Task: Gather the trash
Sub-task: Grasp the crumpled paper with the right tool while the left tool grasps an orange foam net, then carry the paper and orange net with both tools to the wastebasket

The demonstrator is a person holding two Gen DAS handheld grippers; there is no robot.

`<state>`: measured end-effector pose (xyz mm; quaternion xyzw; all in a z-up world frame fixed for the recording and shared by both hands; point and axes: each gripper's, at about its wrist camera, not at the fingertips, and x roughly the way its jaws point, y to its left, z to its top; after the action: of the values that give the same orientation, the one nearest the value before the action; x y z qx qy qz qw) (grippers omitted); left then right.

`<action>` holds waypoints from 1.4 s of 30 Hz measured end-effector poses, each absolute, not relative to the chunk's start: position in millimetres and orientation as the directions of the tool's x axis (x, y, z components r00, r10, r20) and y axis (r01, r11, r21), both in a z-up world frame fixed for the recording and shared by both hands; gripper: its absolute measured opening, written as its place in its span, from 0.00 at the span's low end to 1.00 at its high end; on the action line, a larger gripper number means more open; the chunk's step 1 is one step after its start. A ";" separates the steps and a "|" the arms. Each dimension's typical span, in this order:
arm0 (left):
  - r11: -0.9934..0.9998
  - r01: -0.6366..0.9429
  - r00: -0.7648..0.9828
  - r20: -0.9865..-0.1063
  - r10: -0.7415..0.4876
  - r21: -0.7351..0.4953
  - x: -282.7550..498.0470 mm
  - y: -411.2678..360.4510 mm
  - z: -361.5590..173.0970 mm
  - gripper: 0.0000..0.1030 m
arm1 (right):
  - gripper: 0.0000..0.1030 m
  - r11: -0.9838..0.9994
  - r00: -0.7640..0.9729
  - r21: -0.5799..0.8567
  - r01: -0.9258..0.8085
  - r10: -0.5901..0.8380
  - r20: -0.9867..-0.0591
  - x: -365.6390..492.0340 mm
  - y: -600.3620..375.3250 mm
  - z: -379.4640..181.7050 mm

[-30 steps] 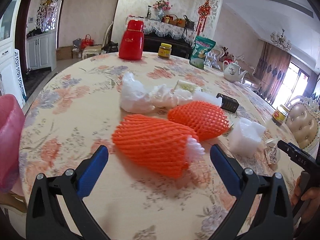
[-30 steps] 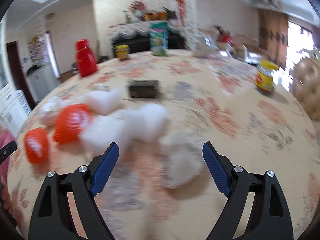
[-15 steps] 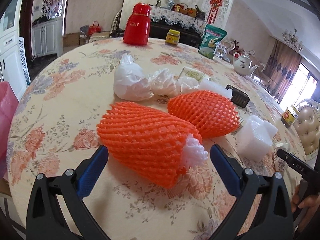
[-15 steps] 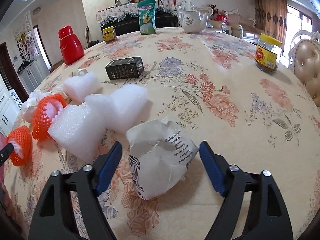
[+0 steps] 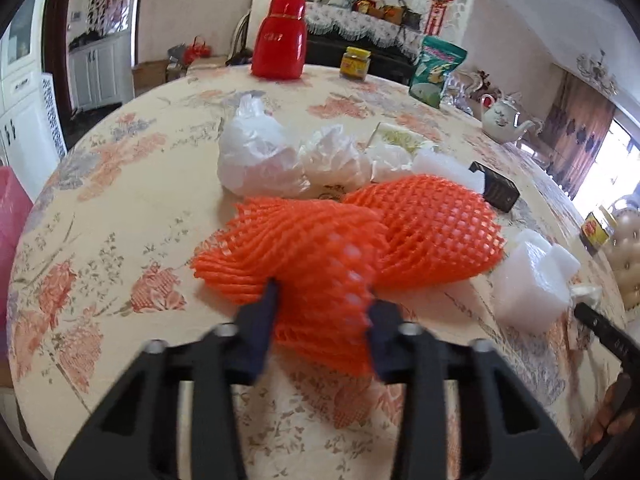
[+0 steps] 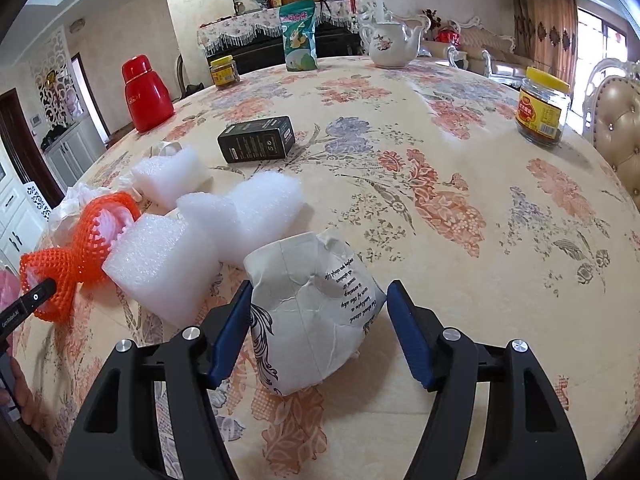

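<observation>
At lower centre of the left view, our left gripper (image 5: 322, 312) has just closed and pinches the near orange foam net (image 5: 296, 256) on the bench (image 5: 120, 208). In the right view, our right gripper (image 6: 320, 320) stands half spread around the crumpled paper bag (image 6: 316, 312); its left pad touches the bag, the right pad stands apart

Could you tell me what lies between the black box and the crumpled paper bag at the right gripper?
In the right wrist view, a white foam piece lies between the black box and the crumpled paper bag.
</observation>
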<state>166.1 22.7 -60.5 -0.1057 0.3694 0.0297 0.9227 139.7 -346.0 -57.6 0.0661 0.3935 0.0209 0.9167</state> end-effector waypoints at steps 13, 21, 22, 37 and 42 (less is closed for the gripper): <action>0.981 -0.025 0.777 -0.621 -0.101 -0.192 126.7 7.1 -47.4 0.21 | 0.62 0.993 0.740 0.114 0.003 0.075 -0.669 128.7 -341.2 -48.2; 0.985 0.009 0.810 -0.576 -0.108 -0.172 104.7 3.4 -34.4 0.21 | 0.62 0.989 0.780 0.106 -0.099 0.143 -0.609 98.5 -302.3 -27.2; 0.985 0.012 0.813 -0.572 -0.109 -0.170 103.1 3.1 -33.2 0.21 | 0.62 0.986 0.783 0.109 -0.125 0.166 -0.600 93.7 -295.2 -24.5; 0.996 0.049 0.878 -0.472 -0.078 -0.073 60.0 -6.5 -22.8 0.21 | 0.62 0.958 0.785 0.065 -0.279 0.266 -0.559 50.6 -233.9 -14.5; 0.998 0.024 0.897 -0.440 -0.046 -0.054 45.0 3.1 -21.1 0.21 | 0.62 0.948 0.786 0.048 -0.316 0.290 -0.546 40.9 -215.2 -10.2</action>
<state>45.0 3.1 -21.1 -0.0238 0.2266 -0.0180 0.9735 40.9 -215.2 -10.2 -0.0230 0.2851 0.1603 0.9447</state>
